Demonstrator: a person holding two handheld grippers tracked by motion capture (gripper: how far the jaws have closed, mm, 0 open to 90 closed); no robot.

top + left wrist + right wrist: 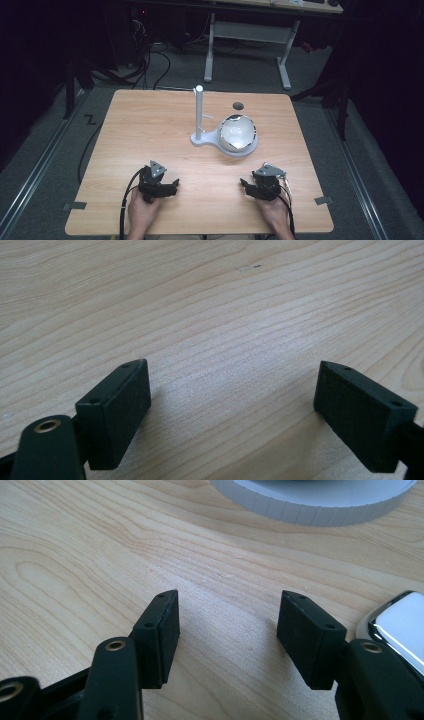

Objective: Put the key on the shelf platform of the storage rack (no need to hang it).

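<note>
No readable text, label, brand, number or sign appeared in any of the views.

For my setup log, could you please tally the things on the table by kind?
White stand with upright post: 1
Round bowl on the stand's base: 1
Small dark disc: 1
Hand-held tongs, left and right: 2
Total: 5
</note>
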